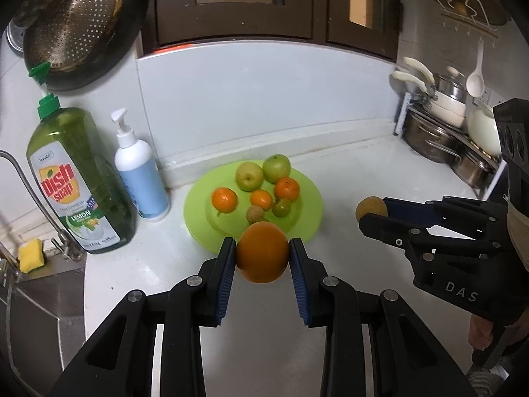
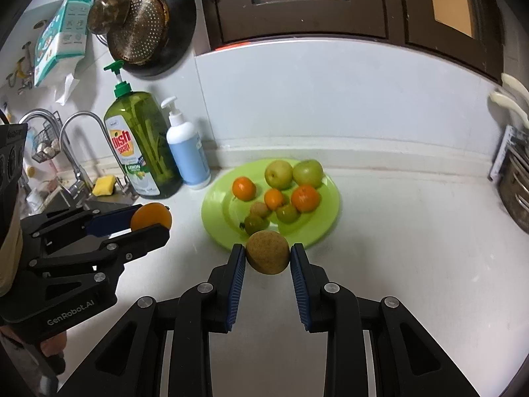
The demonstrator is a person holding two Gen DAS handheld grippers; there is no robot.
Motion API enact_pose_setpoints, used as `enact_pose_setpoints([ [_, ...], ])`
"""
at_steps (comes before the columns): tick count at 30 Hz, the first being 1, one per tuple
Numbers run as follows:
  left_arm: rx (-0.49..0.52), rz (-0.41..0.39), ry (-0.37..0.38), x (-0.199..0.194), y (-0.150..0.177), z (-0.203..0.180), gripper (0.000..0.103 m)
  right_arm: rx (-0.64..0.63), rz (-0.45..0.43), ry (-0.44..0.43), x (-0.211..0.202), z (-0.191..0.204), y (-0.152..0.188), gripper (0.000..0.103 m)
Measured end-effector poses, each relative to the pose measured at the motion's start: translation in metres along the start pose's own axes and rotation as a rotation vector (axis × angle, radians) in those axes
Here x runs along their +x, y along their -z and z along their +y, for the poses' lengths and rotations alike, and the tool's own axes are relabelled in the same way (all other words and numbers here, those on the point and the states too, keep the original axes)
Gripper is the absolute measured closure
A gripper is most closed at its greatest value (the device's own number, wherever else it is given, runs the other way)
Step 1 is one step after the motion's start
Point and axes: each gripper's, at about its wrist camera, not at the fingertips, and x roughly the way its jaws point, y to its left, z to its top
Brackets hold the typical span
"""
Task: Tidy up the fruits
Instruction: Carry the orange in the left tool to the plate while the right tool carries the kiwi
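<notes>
My left gripper point(image 1: 263, 253) is shut on a large orange point(image 1: 262, 253) and holds it above the counter, just in front of the green plate point(image 1: 307, 205). My right gripper point(image 2: 267, 254) is shut on a brown round fruit point(image 2: 267, 252), also just in front of the plate point(image 2: 327, 211). The plate holds two green apples point(image 1: 263, 170), three small oranges point(image 1: 287, 189) and some small greenish and brown fruits. The right gripper shows in the left wrist view point(image 1: 372, 215) with its brown fruit point(image 1: 370, 207). The left gripper shows in the right wrist view point(image 2: 150, 220) with its orange point(image 2: 150, 216).
A green dish soap bottle point(image 1: 77, 182) and a white pump bottle point(image 1: 142, 178) stand left of the plate. A sink with tap point(image 2: 76, 152) and a yellow sponge point(image 1: 31, 254) lie at far left. Pots on a rack point(image 1: 439, 125) stand at the right back. A colander point(image 1: 71, 23) hangs on the wall.
</notes>
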Motion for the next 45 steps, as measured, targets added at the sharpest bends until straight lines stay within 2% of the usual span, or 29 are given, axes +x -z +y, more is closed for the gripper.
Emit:
enact_pose_setpoints([
  [12,-0.043,0.003,-0.037,0.024,-0.020,0.019,0.070,-0.020,-0.005,-0.018,0.028,-0.001,-0.029,0.073],
  [22,-0.091,0.051,-0.040,0.065,-0.030,0.039,0.070,-0.025,0.028,-0.017,0.066,-0.005,-0.044,0.073],
  [34,-0.101,0.115,-0.023,0.117,-0.028,0.050,0.070,0.003,0.142,-0.039,0.125,-0.016,-0.038,0.073],
  [45,-0.113,0.179,0.009,0.152,-0.020,0.054,0.070,0.021,0.214,-0.046,0.152,-0.020,-0.024,0.073],
])
